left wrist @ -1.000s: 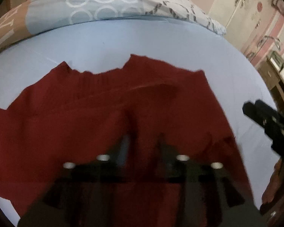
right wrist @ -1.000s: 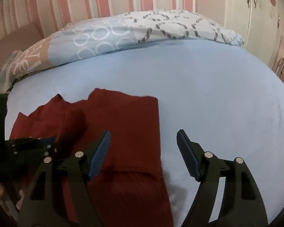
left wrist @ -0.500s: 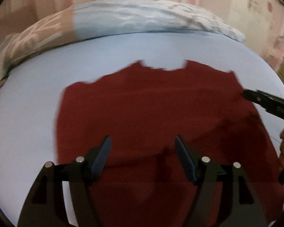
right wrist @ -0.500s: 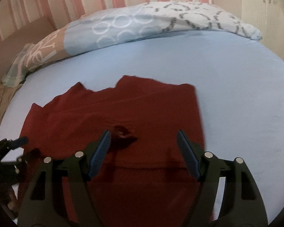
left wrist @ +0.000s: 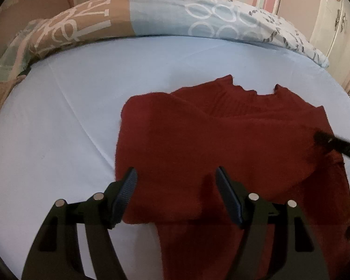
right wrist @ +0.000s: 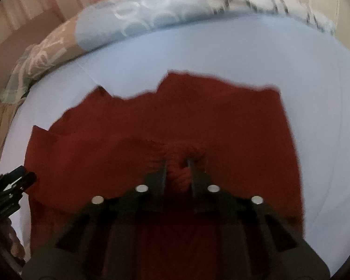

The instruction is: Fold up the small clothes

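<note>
- The bed (left wrist: 86,88) carries everything: a pale blue sheet, with a patterned pillow (left wrist: 198,21) along its far edge and a striped wall behind.
- The red knitted top (left wrist: 221,144) lies flat on the sheet, in front of and below both cameras, neckline toward the pillow. One part is already folded over the body, so its near left portion reads as a doubled panel with a straight hem.
- Its long axis runs from the neckline at the far end back toward the person; the width runs across the view.
- The right hand-held gripper (right wrist: 176,163) is over the middle of the top, its jaws closed on a bunched ridge of the red knit that rises between them. That view is blurred, so how much cloth it has is hard to say.
- The left hand-held gripper (left wrist: 176,175) hovers above the near left corner of the top, jaws spread, nothing between them; the left finger sits right at the cloth's left edge.
- Judgement: the right one is nearer to the work, and the next fold probably turns on carrying that pinched cloth along the long axis.
</note>
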Demonstrator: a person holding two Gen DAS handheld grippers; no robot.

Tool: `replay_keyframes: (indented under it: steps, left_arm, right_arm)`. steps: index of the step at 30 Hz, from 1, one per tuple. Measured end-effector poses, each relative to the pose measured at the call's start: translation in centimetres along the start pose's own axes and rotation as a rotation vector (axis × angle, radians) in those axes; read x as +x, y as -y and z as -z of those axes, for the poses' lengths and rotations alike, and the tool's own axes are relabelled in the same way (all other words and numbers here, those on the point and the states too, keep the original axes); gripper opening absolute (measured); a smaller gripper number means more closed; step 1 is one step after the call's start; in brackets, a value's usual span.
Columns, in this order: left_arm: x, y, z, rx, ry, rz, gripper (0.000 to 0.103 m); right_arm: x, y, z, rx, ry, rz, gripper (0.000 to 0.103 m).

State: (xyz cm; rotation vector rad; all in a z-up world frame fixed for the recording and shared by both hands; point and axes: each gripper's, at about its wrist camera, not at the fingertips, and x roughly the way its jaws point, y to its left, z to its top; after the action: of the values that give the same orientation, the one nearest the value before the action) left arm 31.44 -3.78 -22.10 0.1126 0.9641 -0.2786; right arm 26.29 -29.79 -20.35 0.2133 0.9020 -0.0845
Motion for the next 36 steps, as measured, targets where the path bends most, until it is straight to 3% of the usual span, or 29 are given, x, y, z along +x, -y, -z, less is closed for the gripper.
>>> replay_keyframes:
  steps: [4, 6, 10, 12, 14, 15, 16, 17, 20, 24, 30, 34, 36]
  left_arm:
    - [-0.2, 0.0, -0.2, -0.013, 0.007, -0.004, 0.070]
    - [-0.3, 0.1, -0.4, -0.017, 0.013, -0.005, 0.070]
    - [0.1, 0.4, -0.6, -0.020, 0.013, -0.006, 0.070]
    - [0.4, 0.7, -0.6, -0.020, 0.001, -0.001, 0.071]
    - [0.5, 1.1, -0.6, -0.008, -0.002, -0.007, 0.071]
    - [0.4, 1.4, -0.6, 0.004, -0.002, -0.007, 0.071]
    - [0.3, 1.7, -0.5, 0.014, -0.004, -0.007, 0.071]
    - [0.3, 2.0, -0.5, 0.023, -0.002, -0.008, 0.071]
    - [0.4, 3.1, -0.3, 0.048, 0.003, -0.017, 0.074]
    - [1.4, 4.1, 0.0, 0.057, -0.001, -0.044, 0.080]
    - [2.4, 4.2, 0.1, 0.063, -0.013, -0.058, 0.082]
    - [2.9, 3.9, 0.2, 0.045, -0.030, -0.056, 0.086]
    - [2.3, 4.0, 0.2, 0.032, -0.035, -0.051, 0.086]
  right_arm:
    - [-3.5, 0.0, -1.2, -0.109, 0.177, 0.101, 0.013]
    - [-4.0, 1.4, -1.3, -0.116, 0.210, 0.150, 0.013]
    - [-0.4, 5.8, -0.3, -0.008, 0.056, 0.127, 0.014]
    - [0.7, 5.9, 0.5, -0.051, 0.013, 0.155, 0.018]
    - [0.5, 5.3, 1.1, -0.112, 0.012, 0.188, 0.037]
    - [-0.5, 5.3, 1.4, -0.114, 0.039, 0.176, 0.043]
    - [-1.4, 5.2, 1.6, -0.106, 0.067, 0.177, 0.058]
    - [-2.4, 5.3, 1.7, -0.099, 0.095, 0.181, 0.065]
    - [-4.4, 5.0, 2.1, -0.069, 0.151, 0.115, 0.070]
    - [-3.1, 3.0, 1.9, -0.102, 0.113, 0.040, 0.070]
    - [1.4, 4.2, 2.0, -0.059, -0.042, 0.060, 0.067]
    - [0.9, 4.3, 2.6, -0.081, -0.015, 0.047, 0.066]
    - [-0.9, 4.2, 2.8, -0.075, 0.026, -0.002, 0.066]
